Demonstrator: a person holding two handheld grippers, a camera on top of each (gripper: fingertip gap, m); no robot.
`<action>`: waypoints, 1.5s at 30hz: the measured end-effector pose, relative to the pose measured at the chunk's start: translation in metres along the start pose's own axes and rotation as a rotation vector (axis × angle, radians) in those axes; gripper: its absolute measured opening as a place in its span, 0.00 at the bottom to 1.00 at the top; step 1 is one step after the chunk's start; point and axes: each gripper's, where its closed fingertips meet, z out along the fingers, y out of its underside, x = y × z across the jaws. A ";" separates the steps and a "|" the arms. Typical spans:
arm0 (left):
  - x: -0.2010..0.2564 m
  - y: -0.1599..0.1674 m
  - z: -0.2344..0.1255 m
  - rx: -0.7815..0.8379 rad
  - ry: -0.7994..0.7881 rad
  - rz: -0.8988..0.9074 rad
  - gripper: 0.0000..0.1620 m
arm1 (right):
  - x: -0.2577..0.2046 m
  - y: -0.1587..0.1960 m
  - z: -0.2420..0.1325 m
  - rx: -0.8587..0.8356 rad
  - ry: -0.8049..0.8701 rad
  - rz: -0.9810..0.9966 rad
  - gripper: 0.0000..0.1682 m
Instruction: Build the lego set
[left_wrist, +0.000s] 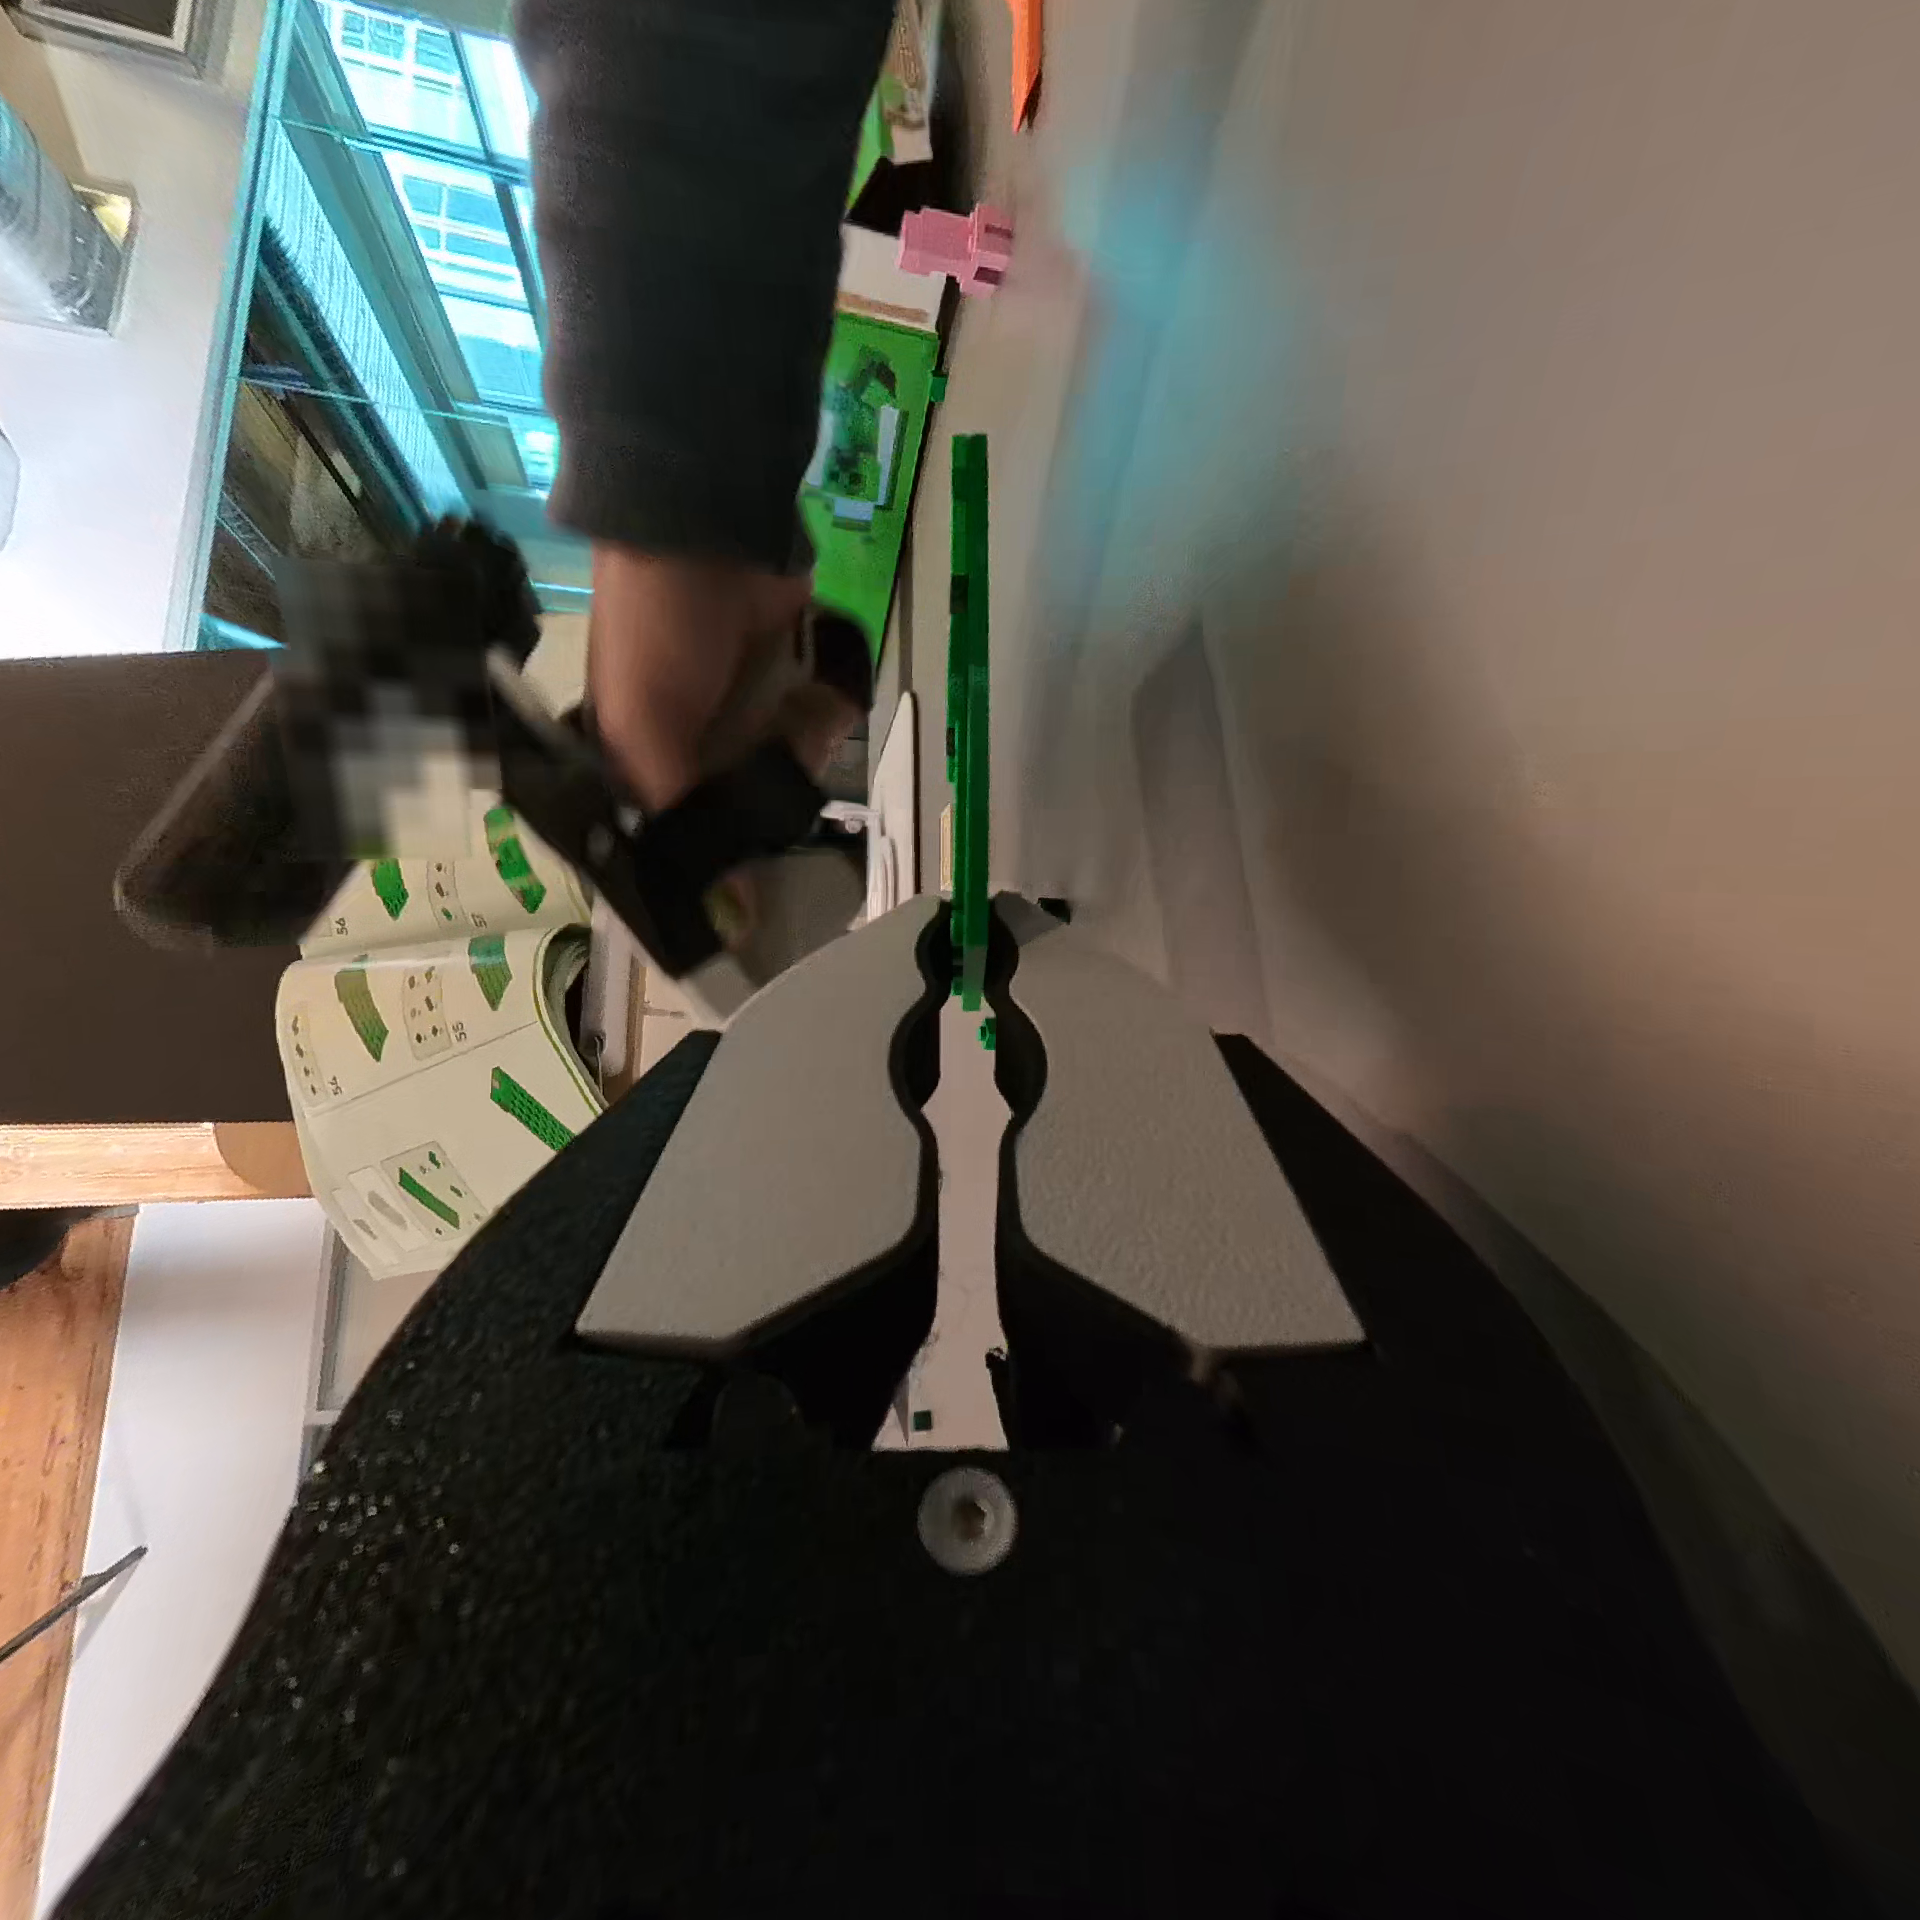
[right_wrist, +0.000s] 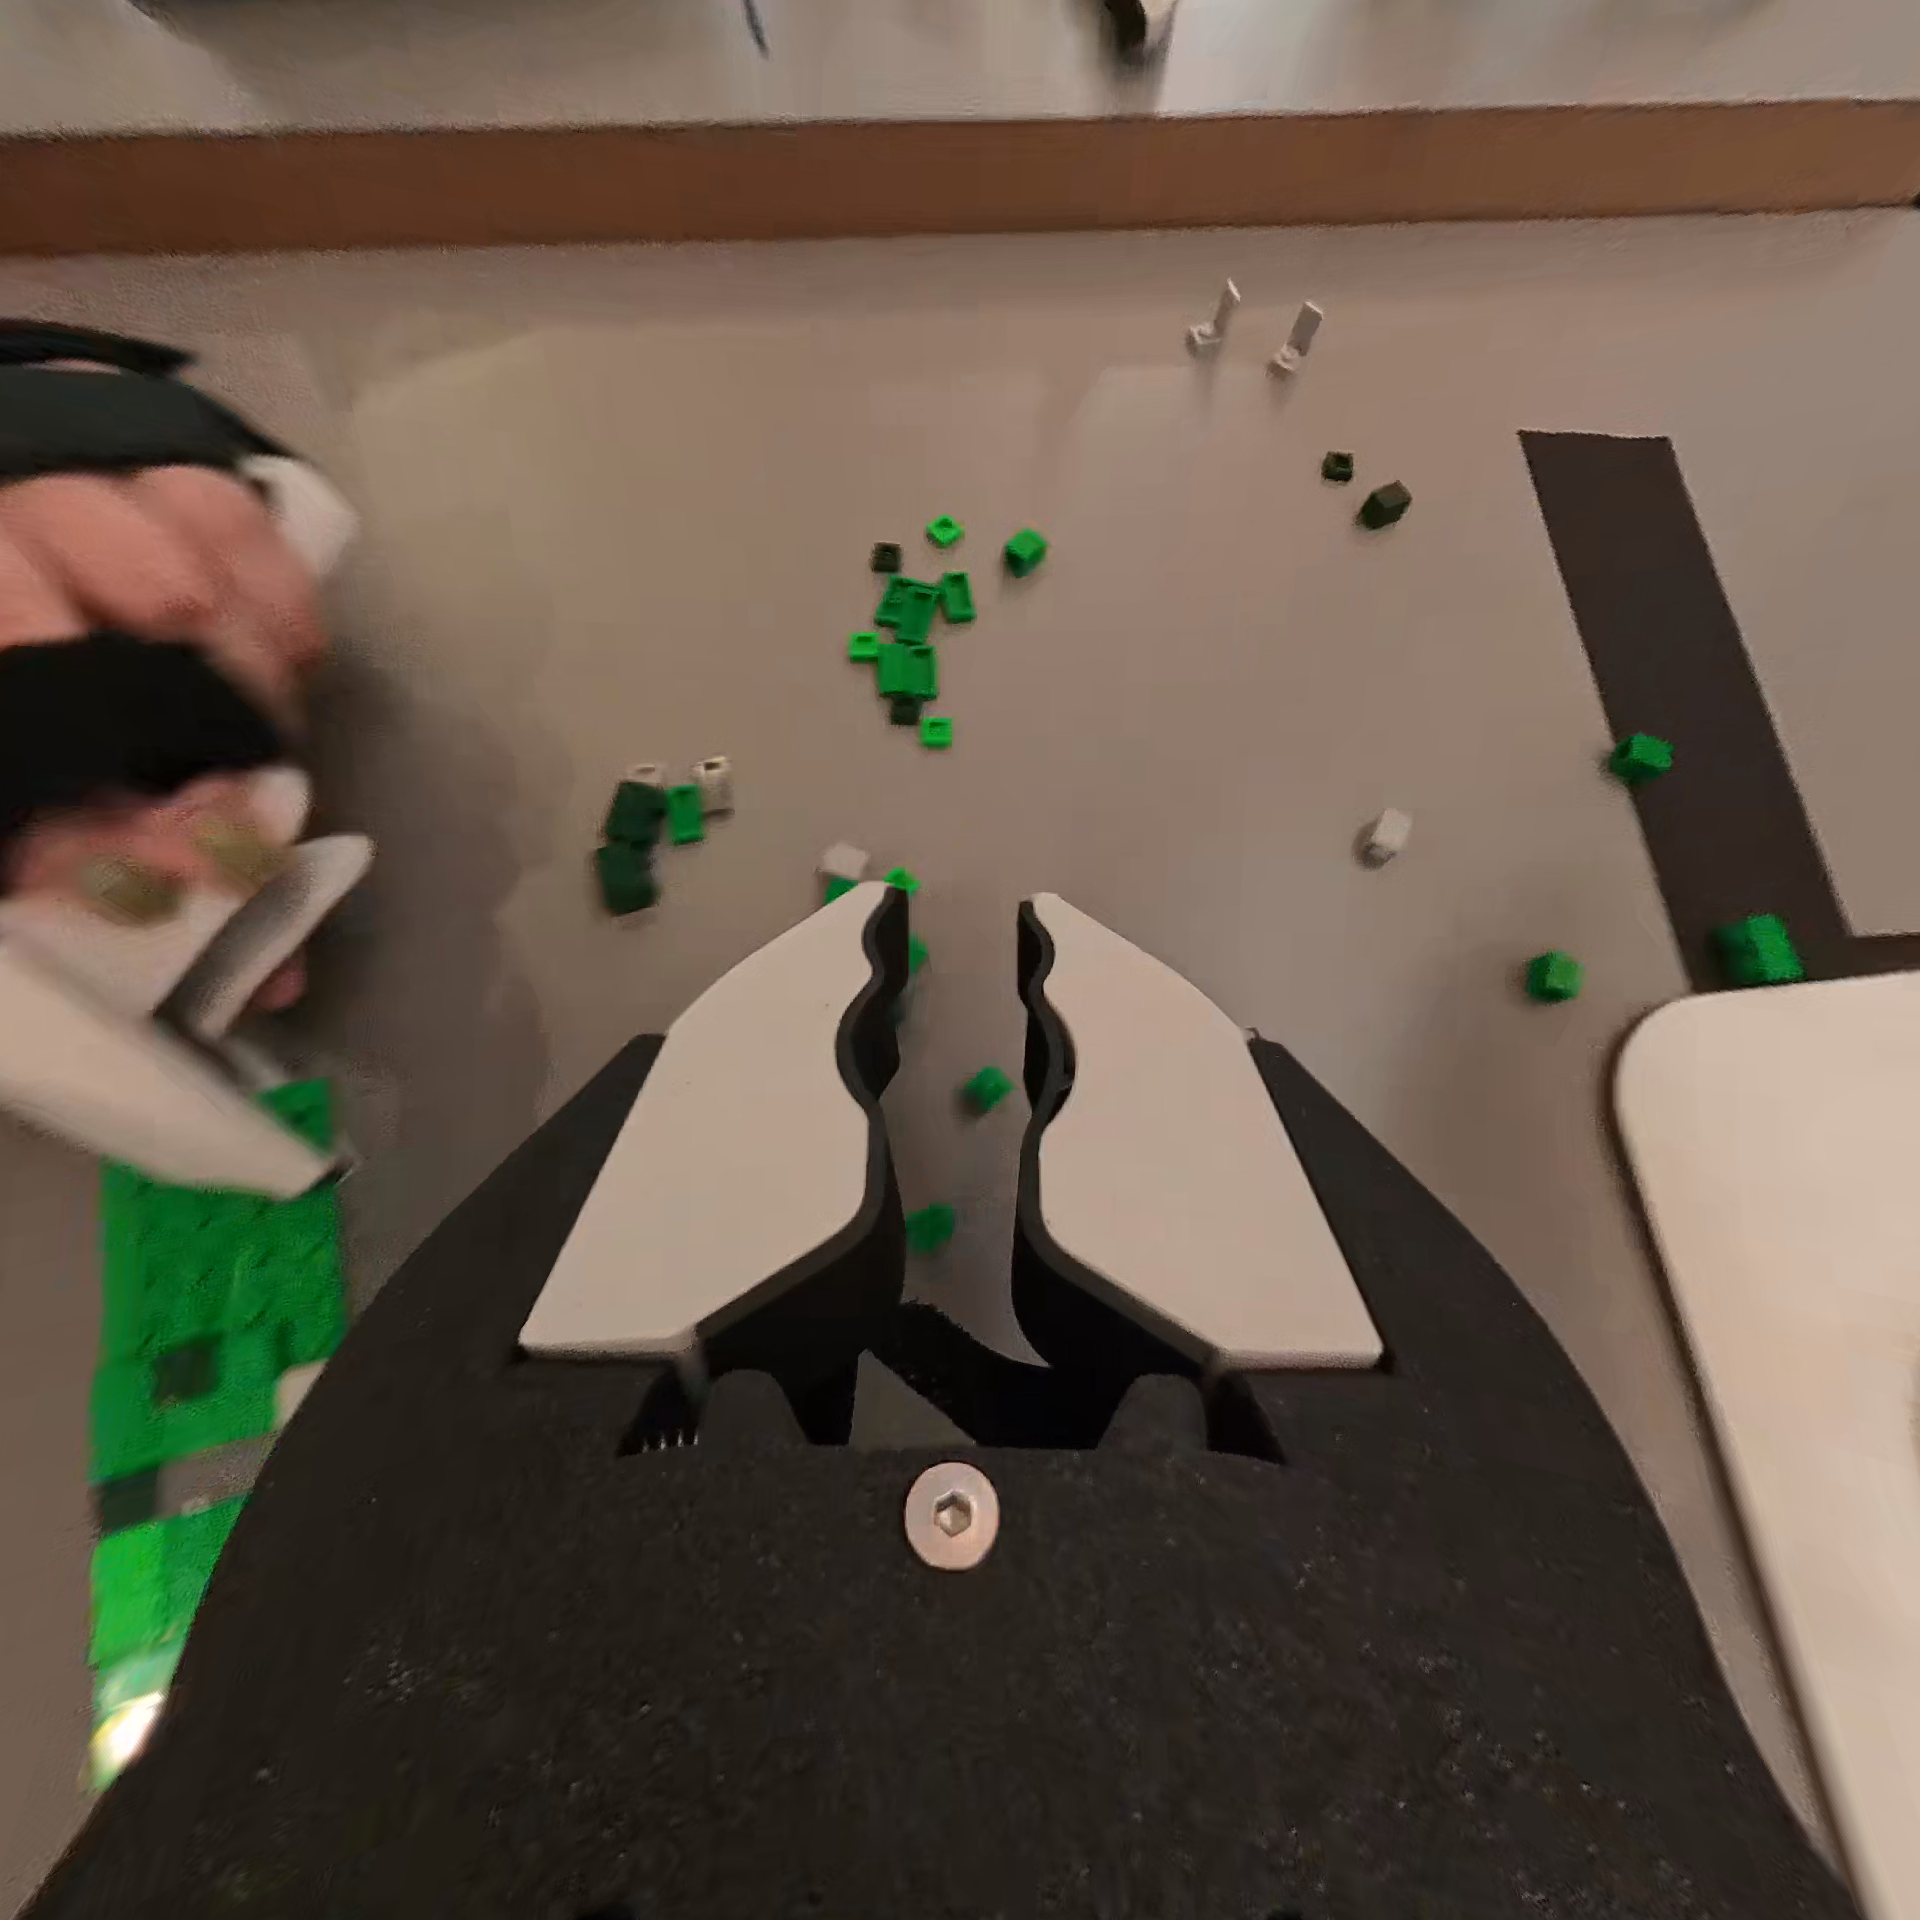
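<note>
A: Left wrist view, status of the left tongs (left_wrist: 971, 940)?

B: Clamped on the edge of a flat green plate (left_wrist: 969, 665). The plate runs edge-on from the fingertips toward the upper centre of the frame, beside the grey bench (left_wrist: 1455, 623). The frame is rotated, so the bench surface fills the right side.

A: Other items in that view?

B: A pink brick figure (left_wrist: 961, 247) stands on the bench near the top centre. An open instruction booklet (left_wrist: 416, 1081) lies at lower left. A person's hand (left_wrist: 696, 686) in a dark sleeve holds the other tool at centre left; a mosaic patch covers part of it.

A: Right wrist view, status of the right tongs (right_wrist: 961, 909)?

B: Apart, holding nothing, hanging above the bench (right_wrist: 1195, 644).

A: Loose parts?

B: A cluster of small green bricks (right_wrist: 909, 634) lies above the fingertips at frame centre. A second group of dark green and grey bricks (right_wrist: 655, 821) sits to its lower left. Single green bricks are scattered at right, near a black tape strip (right_wrist: 1673, 675). Two small white pieces (right_wrist: 1257, 332) lie at upper right. A white tray (right_wrist: 1787, 1247) occupies the right edge.

A: Plate position in this view?

B: Lower left, blurred, with the left tongs (right_wrist: 312, 1153) closed on its top edge.
</note>
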 end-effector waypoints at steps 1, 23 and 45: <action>0.001 -0.001 0.000 0.003 0.001 0.010 0.03 | 0.012 -0.005 0.007 -0.051 0.031 -0.002 0.10; 0.006 -0.011 0.001 0.007 -0.005 0.099 0.03 | 0.045 -0.040 0.081 -0.295 0.018 0.114 0.04; 0.016 -0.048 0.001 0.088 0.033 0.169 0.03 | -0.037 0.070 -0.020 -0.263 0.065 -0.066 0.00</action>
